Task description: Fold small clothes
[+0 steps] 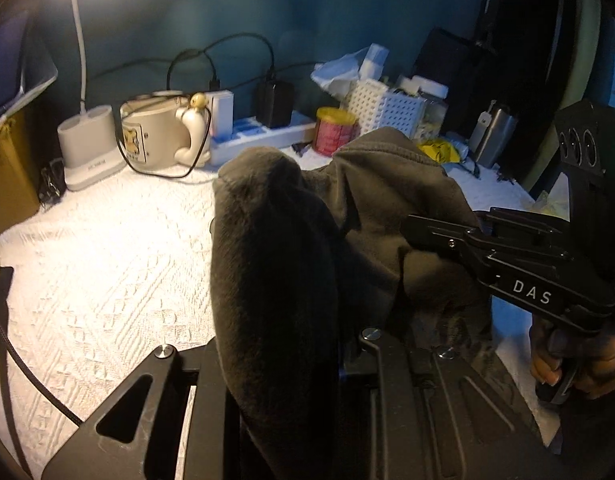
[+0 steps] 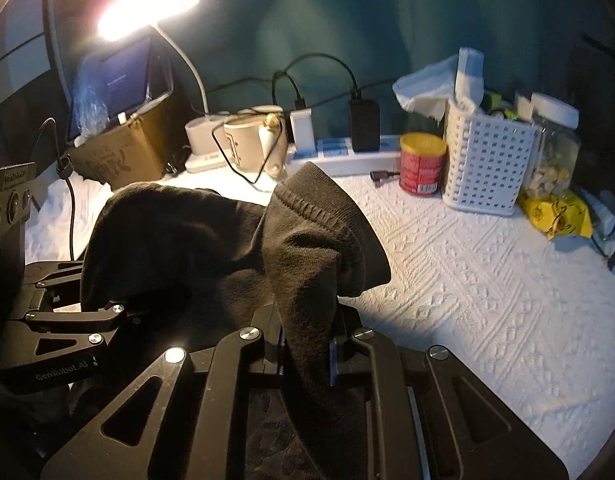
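Observation:
A dark knit garment (image 1: 387, 184) with a ribbed hem hangs bunched above the white textured table cover (image 1: 107, 260). In the left wrist view it drapes over my left gripper (image 1: 283, 360), which is shut on a fold and has its fingertips hidden by cloth. My right gripper (image 1: 419, 236) comes in from the right, clamped on another edge, with a hand (image 1: 547, 364) on its handle. In the right wrist view the garment (image 2: 179, 240) is pinched between the pads of my right gripper (image 2: 305, 352). The left gripper (image 2: 119, 312) bites the cloth at the left.
Along the back wall stand a lit desk lamp (image 2: 147, 12), a cream mug (image 1: 155, 136), a power strip (image 2: 347, 152), a red can (image 2: 421, 162), a white perforated basket (image 2: 487, 160), a jar (image 2: 555, 148) and a yellow packet (image 2: 559, 212). A cardboard box (image 2: 123, 156) sits at the left.

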A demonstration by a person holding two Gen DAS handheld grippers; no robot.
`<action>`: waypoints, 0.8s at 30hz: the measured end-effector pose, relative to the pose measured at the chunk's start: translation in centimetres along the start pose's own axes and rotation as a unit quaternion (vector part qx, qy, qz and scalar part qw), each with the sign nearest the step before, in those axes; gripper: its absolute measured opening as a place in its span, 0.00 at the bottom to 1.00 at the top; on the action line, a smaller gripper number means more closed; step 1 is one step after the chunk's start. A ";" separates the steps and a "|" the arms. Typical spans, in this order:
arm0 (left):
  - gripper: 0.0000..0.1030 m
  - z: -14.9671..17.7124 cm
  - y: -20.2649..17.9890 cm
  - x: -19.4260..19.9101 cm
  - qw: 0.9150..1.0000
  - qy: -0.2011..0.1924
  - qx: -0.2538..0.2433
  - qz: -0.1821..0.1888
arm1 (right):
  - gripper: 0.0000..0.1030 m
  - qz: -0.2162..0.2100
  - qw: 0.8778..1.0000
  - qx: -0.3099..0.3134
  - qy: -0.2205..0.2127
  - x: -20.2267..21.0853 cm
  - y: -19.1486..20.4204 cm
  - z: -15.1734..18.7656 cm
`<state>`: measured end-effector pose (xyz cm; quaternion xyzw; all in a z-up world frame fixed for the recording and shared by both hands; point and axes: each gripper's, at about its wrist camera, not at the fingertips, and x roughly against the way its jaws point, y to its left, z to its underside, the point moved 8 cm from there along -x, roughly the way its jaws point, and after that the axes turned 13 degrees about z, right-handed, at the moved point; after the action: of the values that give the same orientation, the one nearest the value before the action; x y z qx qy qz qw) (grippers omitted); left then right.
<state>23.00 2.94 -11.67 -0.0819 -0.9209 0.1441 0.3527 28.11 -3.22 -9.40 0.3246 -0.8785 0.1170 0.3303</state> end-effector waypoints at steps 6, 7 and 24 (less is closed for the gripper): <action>0.19 -0.1 -1.5 1.8 1.000 -0.022 -0.017 0.002 | 0.15 0.008 1.000 0.001 -0.024 2.7 0.6 -0.2; 0.19 -0.1 -1.6 2.2 1.000 -0.026 -0.018 0.003 | 0.15 0.009 1.000 0.001 -0.028 3.1 0.7 -0.3; 0.19 0.1 -5.2 8.0 0.994 -0.093 -0.052 -0.006 | 0.15 0.025 0.994 0.004 -0.105 12.0 2.7 -0.7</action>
<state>16.76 -0.01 -5.01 -0.0806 -0.9566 0.1007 0.2614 19.86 -6.82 -0.99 0.3143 -0.9159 0.0941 0.2314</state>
